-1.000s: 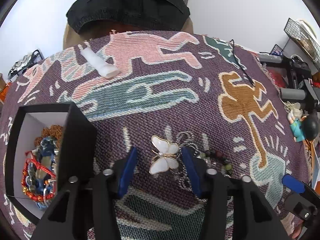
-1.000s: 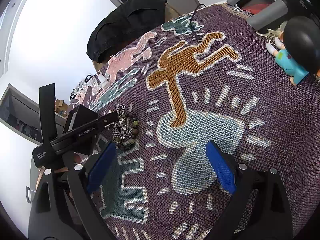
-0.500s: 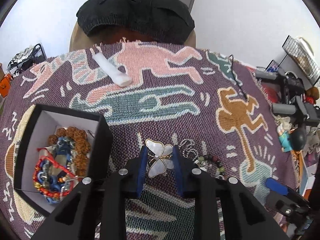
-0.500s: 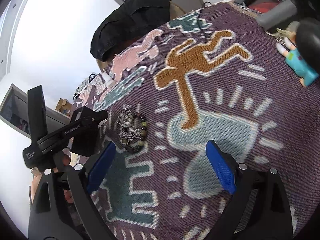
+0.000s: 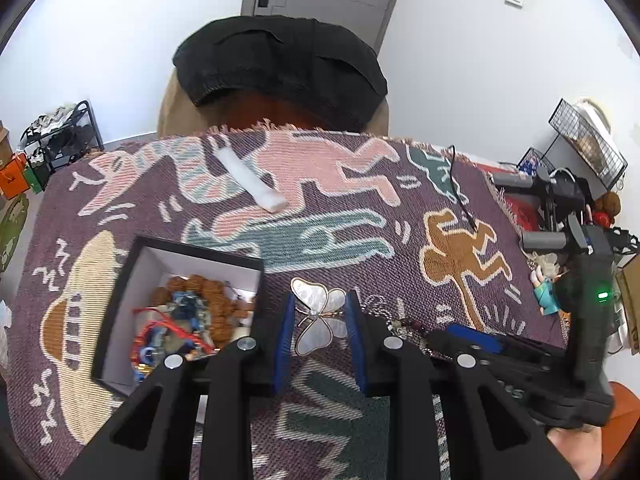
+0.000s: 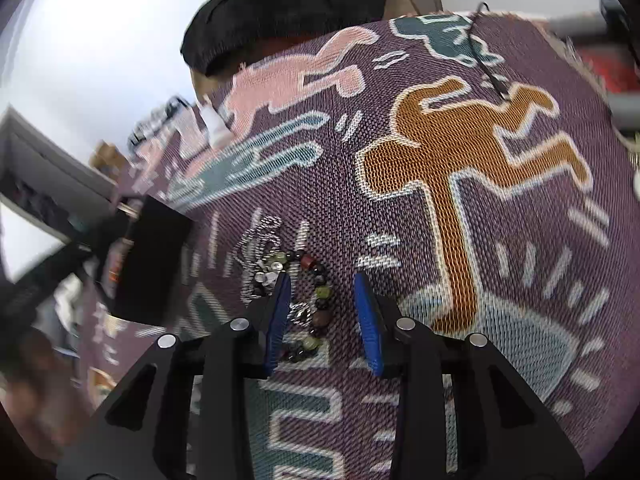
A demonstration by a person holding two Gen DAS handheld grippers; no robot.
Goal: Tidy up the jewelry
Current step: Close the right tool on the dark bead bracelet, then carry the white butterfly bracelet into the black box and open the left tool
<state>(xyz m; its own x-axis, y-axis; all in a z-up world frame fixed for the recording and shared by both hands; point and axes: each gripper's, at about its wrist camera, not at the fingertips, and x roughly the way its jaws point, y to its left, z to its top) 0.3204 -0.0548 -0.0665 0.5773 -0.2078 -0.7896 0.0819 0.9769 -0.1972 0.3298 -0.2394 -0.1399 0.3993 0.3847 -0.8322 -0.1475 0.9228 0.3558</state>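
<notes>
A white and gold butterfly brooch [image 5: 320,320] is clamped between the blue pads of my left gripper [image 5: 320,296], lifted above the patterned blanket. To its left stands a black box [image 5: 196,249] with a white inside, holding several bead bracelets [image 5: 188,320]. My right gripper [image 6: 323,276] points down over a bracelet of dark and green beads [image 6: 322,292] that lies on the blanket between its fingers. Its jaws are closing, and the right pad stands apart from the beads. A silver chain [image 6: 260,244] lies just left of the bracelet.
The woven blanket [image 5: 360,208] covers the whole table. A white tube [image 5: 250,180] lies at the far side, and a black cable [image 5: 460,196] at the far right. A chair with a black cushion [image 5: 280,60] stands behind. A small figurine [image 5: 546,292] and clutter line the right edge.
My left gripper closed on the butterfly brooch and rose with it. My right gripper swung left over the bead bracelet and its jaws narrowed a lot.
</notes>
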